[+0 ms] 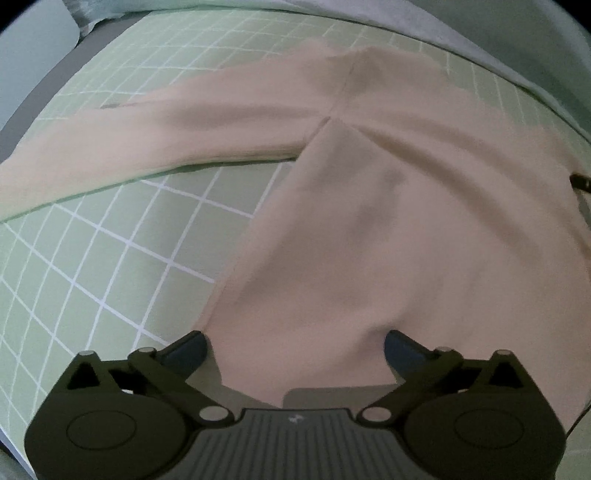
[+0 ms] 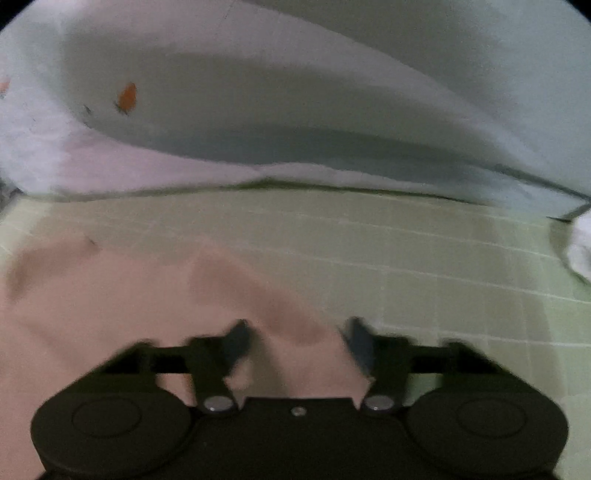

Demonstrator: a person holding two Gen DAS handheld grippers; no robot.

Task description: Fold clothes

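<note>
A pale pink garment point(image 1: 369, 221) lies spread on a green grid mat point(image 1: 110, 258). One long part runs off to the left and another comes down toward the camera. My left gripper point(image 1: 295, 345) stands wide open over the near end of that part, with cloth lying between its fingers point(image 1: 188, 349) and not pinched. The right wrist view is blurred. There my right gripper point(image 2: 299, 336) hangs over the pink garment point(image 2: 110, 314) at its right edge. Its jaws stand partly apart, a raised fold of cloth sits in the gap, and I see no pad pressing on it.
Pale blue-grey bedding point(image 2: 258, 110) with an orange spot point(image 2: 127, 96) is heaped along the far edge of the mat point(image 2: 443, 258). A white cloth point(image 2: 580, 251) lies at the right. Grey fabric point(image 1: 443, 29) borders the mat's far side, and a small dark item point(image 1: 581, 181) shows at the right edge.
</note>
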